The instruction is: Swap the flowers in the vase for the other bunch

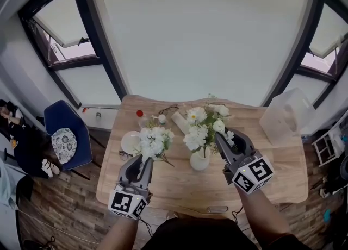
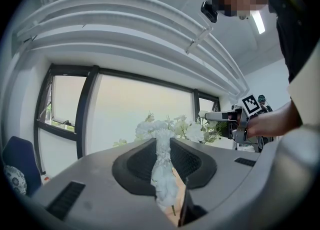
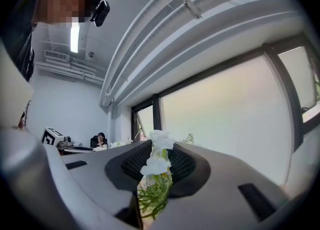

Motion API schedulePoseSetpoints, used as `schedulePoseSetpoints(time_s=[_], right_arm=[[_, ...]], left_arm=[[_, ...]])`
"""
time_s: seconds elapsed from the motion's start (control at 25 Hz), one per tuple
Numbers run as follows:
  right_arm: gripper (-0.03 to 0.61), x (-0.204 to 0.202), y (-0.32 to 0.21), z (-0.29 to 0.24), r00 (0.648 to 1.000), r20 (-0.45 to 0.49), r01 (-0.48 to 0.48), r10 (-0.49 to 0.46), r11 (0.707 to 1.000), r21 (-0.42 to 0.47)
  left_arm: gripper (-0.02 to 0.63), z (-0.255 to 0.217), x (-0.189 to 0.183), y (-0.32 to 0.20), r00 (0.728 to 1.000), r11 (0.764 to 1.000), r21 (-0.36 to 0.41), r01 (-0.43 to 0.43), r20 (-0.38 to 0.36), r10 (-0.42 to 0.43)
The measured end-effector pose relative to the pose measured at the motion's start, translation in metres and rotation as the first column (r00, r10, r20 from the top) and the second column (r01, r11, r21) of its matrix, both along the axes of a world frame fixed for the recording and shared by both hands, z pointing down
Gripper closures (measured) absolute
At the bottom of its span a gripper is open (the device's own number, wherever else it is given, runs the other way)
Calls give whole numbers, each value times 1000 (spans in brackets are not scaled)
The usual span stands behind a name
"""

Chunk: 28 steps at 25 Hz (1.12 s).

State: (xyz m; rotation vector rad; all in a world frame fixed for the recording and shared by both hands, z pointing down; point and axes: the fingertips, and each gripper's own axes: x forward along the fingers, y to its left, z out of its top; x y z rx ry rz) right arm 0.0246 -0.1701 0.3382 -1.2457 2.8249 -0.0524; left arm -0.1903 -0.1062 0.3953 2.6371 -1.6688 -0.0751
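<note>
Two bunches are in hand at once. The left claw (image 1: 142, 163) is clamped on the all-white bunch (image 1: 154, 142), which it holds above the tabletop (image 1: 179, 189) just left of the vase (image 1: 199, 160). The right claw (image 1: 223, 141) is closed on the leafy bunch (image 1: 202, 126), pinching its green stems below the blooms. Those stems reach down to the vase's mouth; I cannot tell whether their ends are clear of it.

Both bunches look light and soft, with thin, bendy stems and heads that would crush easily. The safest hold is probably on the gathered stems under the flowers, firm enough that nothing slides. The small white vase looks breakable and likely tips if stems drag on its rim.
</note>
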Motion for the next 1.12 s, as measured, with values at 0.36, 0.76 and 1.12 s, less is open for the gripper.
schedulePoseSetpoints(time_s=[0.36, 0.76, 1.12], right_arm=[[471, 19, 3, -36, 999, 15, -33, 32, 997, 67], [471, 31, 14, -61, 996, 33, -88, 85, 989, 119], [472, 56, 21, -66, 991, 31, -134, 131, 983, 129]], left_arm=[[532, -22, 18, -6, 999, 998, 50, -37, 1, 37], [532, -32, 17, -8, 998, 995, 79, -68, 2, 68], [532, -40, 32, -13, 995, 990, 97, -101, -5, 102]])
